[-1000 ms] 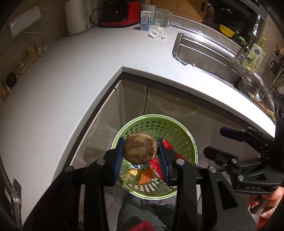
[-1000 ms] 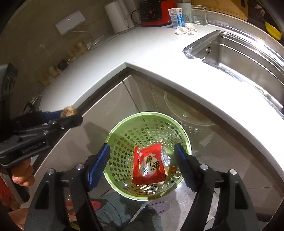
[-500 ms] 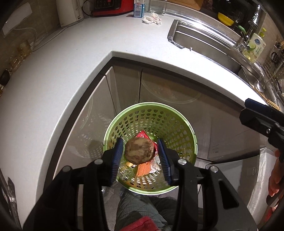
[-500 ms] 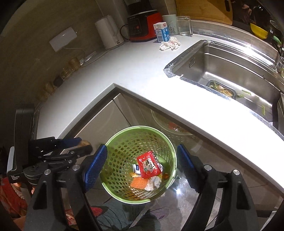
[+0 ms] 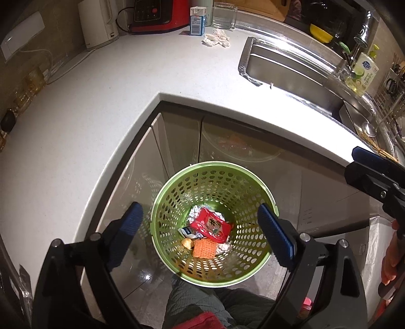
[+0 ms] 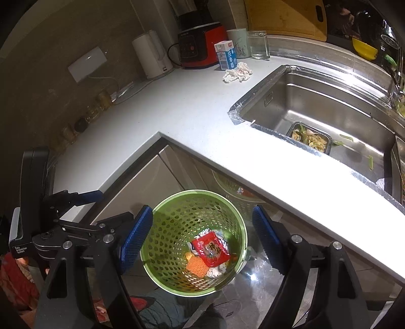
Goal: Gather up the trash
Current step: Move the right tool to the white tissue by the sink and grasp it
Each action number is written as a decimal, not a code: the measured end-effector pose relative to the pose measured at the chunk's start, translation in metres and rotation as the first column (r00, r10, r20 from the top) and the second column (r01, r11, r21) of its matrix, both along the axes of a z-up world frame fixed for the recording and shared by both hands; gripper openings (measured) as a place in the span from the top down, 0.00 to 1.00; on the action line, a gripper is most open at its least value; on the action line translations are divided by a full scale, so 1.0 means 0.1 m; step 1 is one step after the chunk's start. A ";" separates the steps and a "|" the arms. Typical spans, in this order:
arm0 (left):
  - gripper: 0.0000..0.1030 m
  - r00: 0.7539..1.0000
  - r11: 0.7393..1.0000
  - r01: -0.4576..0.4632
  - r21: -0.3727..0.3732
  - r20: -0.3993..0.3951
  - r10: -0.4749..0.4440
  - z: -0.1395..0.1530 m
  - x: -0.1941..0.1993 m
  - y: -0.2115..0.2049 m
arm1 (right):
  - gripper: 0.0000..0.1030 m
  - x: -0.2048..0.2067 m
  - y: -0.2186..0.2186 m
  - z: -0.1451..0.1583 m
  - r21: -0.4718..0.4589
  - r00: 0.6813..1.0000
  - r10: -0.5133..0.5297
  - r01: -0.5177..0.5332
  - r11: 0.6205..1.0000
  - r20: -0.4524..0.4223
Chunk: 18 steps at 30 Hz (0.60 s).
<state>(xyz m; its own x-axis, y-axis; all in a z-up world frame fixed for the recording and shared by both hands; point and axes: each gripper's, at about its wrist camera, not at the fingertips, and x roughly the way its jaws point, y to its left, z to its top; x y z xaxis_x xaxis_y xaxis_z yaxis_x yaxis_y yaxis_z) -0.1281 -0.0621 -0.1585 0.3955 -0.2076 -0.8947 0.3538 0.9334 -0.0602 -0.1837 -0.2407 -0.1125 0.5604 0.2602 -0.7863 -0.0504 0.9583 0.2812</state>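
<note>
Crumpled white tissue (image 5: 216,40) and boxy milk carton (image 5: 197,20) remain on the speckled bench (image 5: 101,106); both grippers, left gripper (image 5: 200,232) opening and right gripper (image 6: 200,236) wide, hover empty over the perforated green plastic basket (image 5: 255,192).

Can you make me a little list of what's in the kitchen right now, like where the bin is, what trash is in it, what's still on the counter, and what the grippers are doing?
bin: green perforated basket on the floor by the counter corner
inside bin: red snack wrapper, orange foam net, crumpled foil
on counter: crumpled tissue, milk carton, glass mug
sink: food tray with scraps
left gripper: over the bin, jaws opening, nothing between them
right gripper: over the bin, open, empty
</note>
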 end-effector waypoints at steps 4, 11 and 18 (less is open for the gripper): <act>0.11 0.999 1.000 0.005 -0.031 0.040 -0.004 0.20 0.27 0.02 | 0.17 0.19 -0.01 0.15 -0.018 0.999 -0.015 0.016 1.000 0.040; 0.08 0.991 0.999 0.026 -0.037 0.129 -0.021 0.46 1.02 0.00 | 0.13 0.81 -0.04 0.38 -0.042 0.994 -0.036 0.041 0.998 0.106; 0.08 0.987 0.998 0.015 -0.062 0.161 -0.004 0.58 1.89 0.07 | 0.12 1.79 -0.08 0.35 -0.064 0.991 -0.076 0.083 0.995 0.111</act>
